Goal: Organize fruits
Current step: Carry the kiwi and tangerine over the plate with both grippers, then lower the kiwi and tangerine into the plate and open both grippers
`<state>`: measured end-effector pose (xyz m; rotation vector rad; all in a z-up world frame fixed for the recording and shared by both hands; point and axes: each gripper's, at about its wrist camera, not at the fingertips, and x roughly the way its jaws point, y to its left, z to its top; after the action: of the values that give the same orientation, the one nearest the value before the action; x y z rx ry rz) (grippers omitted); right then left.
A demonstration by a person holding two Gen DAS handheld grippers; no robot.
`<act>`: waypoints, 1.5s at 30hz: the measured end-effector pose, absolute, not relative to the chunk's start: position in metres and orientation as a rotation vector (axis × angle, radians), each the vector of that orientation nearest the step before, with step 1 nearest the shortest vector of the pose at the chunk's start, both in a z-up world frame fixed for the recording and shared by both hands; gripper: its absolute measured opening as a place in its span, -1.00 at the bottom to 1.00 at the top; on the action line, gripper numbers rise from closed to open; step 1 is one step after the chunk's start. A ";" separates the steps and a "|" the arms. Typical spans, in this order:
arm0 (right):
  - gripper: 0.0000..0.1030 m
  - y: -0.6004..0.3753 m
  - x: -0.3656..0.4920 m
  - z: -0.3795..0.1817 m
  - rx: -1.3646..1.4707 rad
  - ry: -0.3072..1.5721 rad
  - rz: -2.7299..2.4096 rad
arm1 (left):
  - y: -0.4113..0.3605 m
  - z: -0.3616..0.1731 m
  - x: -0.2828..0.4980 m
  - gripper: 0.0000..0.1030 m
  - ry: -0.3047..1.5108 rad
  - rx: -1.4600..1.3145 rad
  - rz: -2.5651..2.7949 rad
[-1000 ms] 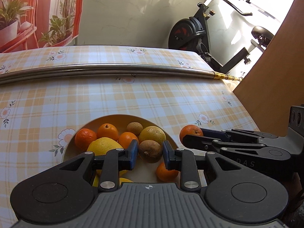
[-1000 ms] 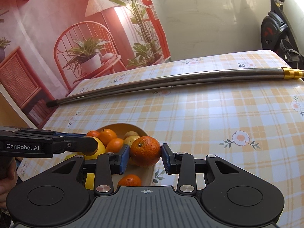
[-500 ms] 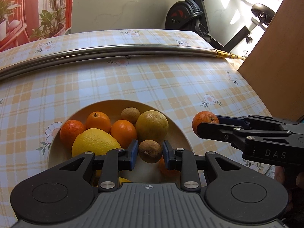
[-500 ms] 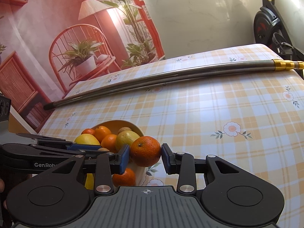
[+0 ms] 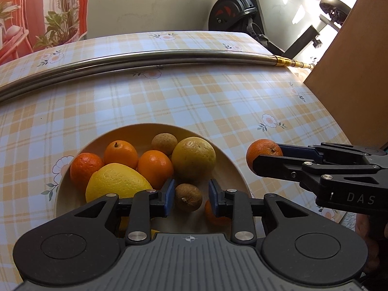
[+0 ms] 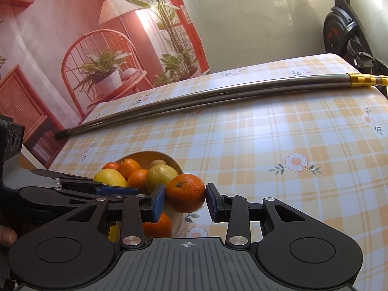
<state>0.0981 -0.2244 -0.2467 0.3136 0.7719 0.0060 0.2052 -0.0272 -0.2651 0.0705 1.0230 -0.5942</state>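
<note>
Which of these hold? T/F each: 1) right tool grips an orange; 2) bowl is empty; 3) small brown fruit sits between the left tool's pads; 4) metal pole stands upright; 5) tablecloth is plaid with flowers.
1) True: the right tool is shut on the orange.
2) False: the bowl holds citrus, including a lemon.
3) True: the small brown fruit is between the opening left tool, pads just clear.
4) False: the metal pole lies flat.
5) True: tablecloth.

Bright daylight falls from the upper right, washing out the wall (image 5: 303,7) and glaring along the metal pipe (image 5: 169,57). Soft shadows lie under the fruit in the bowl (image 5: 232,169). Both views are sharp; the fisheye lens bends the tablecloth (image 6: 291,133) edges.
</note>
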 end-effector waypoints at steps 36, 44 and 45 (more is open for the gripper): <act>-0.35 -0.153 0.125 -0.257 0.219 0.925 0.224 | 0.067 -0.208 0.161 -0.01 0.793 -0.106 -0.283; -0.31 -0.149 0.127 -0.256 0.209 0.928 0.215 | 0.070 -0.205 0.155 -0.01 0.777 -0.100 -0.280; -0.31 -0.149 0.127 -0.256 0.207 0.927 0.214 | 0.070 -0.204 0.154 -0.01 0.774 -0.099 -0.280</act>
<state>0.1266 -0.1489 -0.2558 0.2066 0.9274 0.2141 0.1535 0.0697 -0.2041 -0.0988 0.7736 -0.2797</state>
